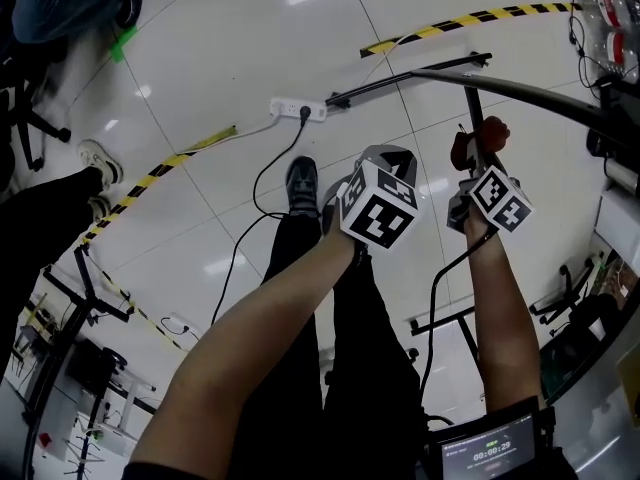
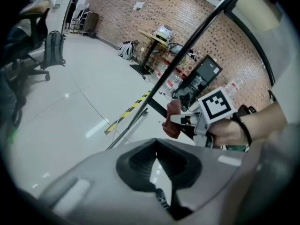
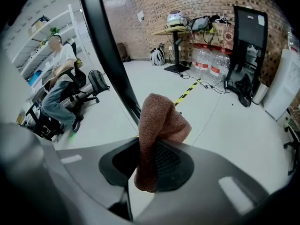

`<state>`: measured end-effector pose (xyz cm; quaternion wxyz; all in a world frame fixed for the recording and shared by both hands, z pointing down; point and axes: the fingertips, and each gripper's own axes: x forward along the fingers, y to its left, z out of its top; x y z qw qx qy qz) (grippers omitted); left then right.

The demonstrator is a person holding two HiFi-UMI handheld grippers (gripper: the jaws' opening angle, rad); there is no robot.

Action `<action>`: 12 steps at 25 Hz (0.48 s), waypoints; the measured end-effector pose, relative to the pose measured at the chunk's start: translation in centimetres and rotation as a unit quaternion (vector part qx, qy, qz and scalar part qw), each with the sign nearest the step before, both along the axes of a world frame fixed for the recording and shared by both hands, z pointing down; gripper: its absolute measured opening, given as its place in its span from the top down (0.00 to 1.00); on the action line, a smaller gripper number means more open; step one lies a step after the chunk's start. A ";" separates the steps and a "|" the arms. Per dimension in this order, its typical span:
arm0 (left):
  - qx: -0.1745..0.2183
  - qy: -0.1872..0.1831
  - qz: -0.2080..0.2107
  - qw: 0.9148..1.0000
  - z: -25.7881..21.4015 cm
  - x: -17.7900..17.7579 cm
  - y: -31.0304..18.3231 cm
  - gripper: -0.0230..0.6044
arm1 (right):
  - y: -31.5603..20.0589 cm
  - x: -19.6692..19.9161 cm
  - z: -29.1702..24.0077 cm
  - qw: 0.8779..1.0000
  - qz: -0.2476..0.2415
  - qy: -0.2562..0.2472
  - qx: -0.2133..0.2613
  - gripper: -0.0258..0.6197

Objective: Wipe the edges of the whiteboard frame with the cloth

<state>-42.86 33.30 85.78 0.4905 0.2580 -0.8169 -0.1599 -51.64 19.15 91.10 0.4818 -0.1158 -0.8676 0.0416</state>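
Cloth, reddish-brown, is clamped in your right tool; the dark whiteboard frame rises behind it toward eleven o'clock. Your left tool has its jaws together, holding nothing.

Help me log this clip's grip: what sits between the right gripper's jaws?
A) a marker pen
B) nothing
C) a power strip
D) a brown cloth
D: the right gripper has its jaws clamped on the brown cloth, which sticks up between them.
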 end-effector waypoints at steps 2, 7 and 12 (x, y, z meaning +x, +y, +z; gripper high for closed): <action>0.001 0.002 -0.002 1.000 0.1 -0.2 0.4 0.96 | 0.6 -0.5 0.0 1.000 -0.001 -0.003 0.000 0.86; -0.001 0.007 -0.008 1.000 0.7 -0.4 1.8 0.96 | 2.0 -1.7 0.2 1.000 -0.003 -0.010 -0.001 0.86; -0.001 0.014 -0.010 1.000 1.0 0.1 2.8 0.96 | 3.6 -2.9 0.5 1.000 -0.002 -0.012 -0.009 0.86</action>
